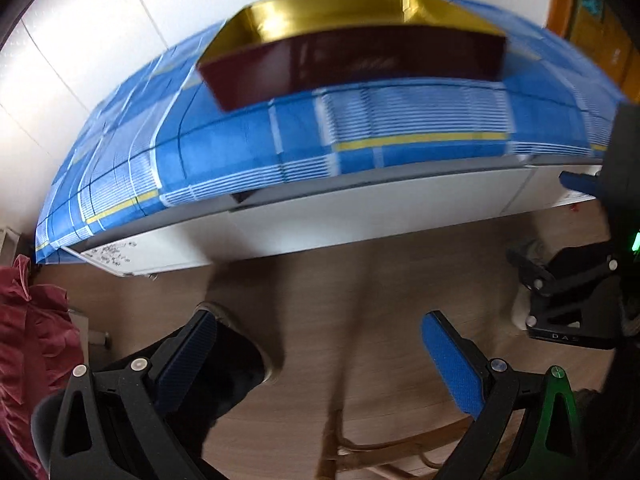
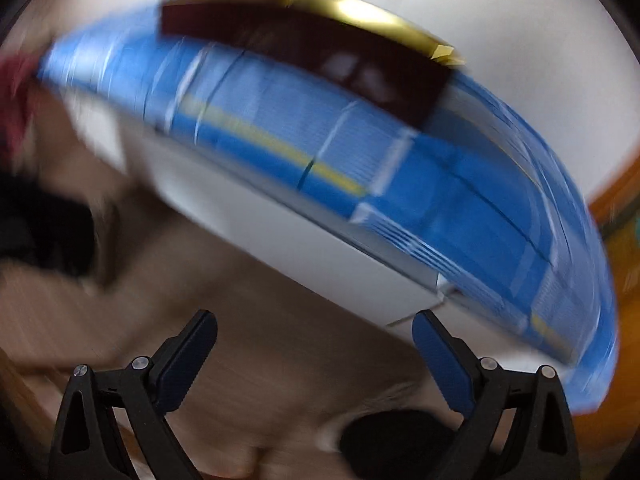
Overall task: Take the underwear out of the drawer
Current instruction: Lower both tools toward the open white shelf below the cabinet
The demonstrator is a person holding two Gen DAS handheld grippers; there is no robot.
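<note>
Under a table draped in a blue plaid cloth runs a white drawer front, which is also in the blurred right wrist view as the drawer front. No underwear shows in either view. My left gripper is open over the wooden floor, below and short of the drawer front, with nothing between its fingers. My right gripper is also open and holds nothing. It sits just below the drawer front. One of its blue pads shows at the right edge of the left wrist view, near the drawer's right end.
A dark red box with a gold inside stands on the cloth. A red fabric heap lies at the left. A person's dark-socked foot is on the floor beside a wooden chair frame. An orange door is at far right.
</note>
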